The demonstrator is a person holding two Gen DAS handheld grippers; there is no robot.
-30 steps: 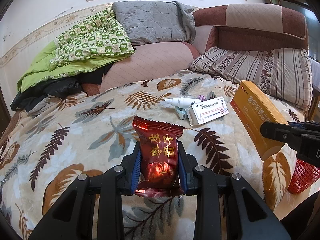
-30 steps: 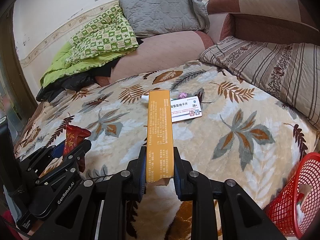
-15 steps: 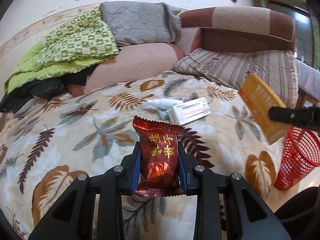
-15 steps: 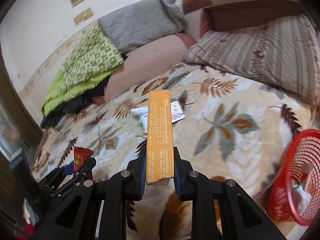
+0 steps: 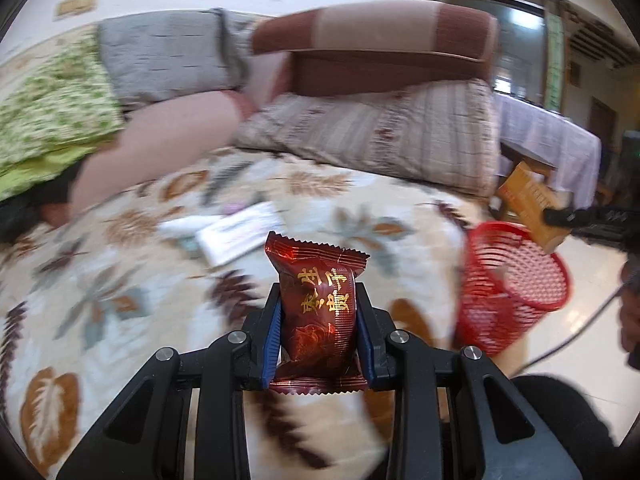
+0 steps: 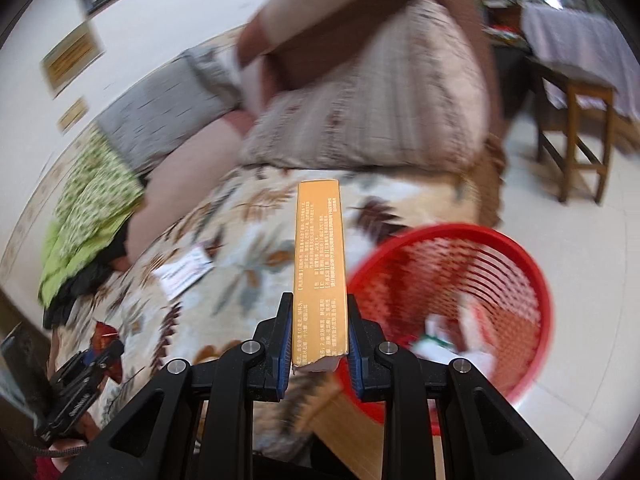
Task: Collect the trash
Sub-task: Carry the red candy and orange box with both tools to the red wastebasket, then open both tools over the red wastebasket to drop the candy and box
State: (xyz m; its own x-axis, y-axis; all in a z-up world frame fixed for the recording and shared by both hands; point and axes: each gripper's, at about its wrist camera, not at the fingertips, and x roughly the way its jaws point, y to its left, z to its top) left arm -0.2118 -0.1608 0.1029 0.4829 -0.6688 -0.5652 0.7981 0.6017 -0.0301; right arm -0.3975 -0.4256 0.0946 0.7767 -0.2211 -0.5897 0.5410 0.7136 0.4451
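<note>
My left gripper point(image 5: 318, 336) is shut on a dark red snack wrapper point(image 5: 317, 304) with gold lettering, held upright over the leaf-patterned bedspread point(image 5: 120, 280). My right gripper point(image 6: 319, 332) is shut on a long orange box point(image 6: 320, 256), held just left of the red mesh basket point(image 6: 500, 256) on the floor. In the left wrist view the orange box point(image 5: 532, 204) hangs over the red basket's point(image 5: 516, 280) far rim. White scraps point(image 6: 452, 340) lie inside the basket. A white medicine box point(image 5: 240, 232) and a white tube beside it stay on the bed.
Striped pillow point(image 5: 380, 136), grey pillow point(image 5: 168, 60) and green quilt point(image 5: 44, 120) lie at the bed's head. A wooden stool point(image 6: 576, 136) and a cloth-covered table point(image 5: 548, 140) stand on the tiled floor beyond the basket. A dark sleeve point(image 5: 560, 412) shows at lower right.
Both grippers have swung right toward the bed's edge with their loads. The red basket has come much closer, and the orange box now hangs beside and over it.
</note>
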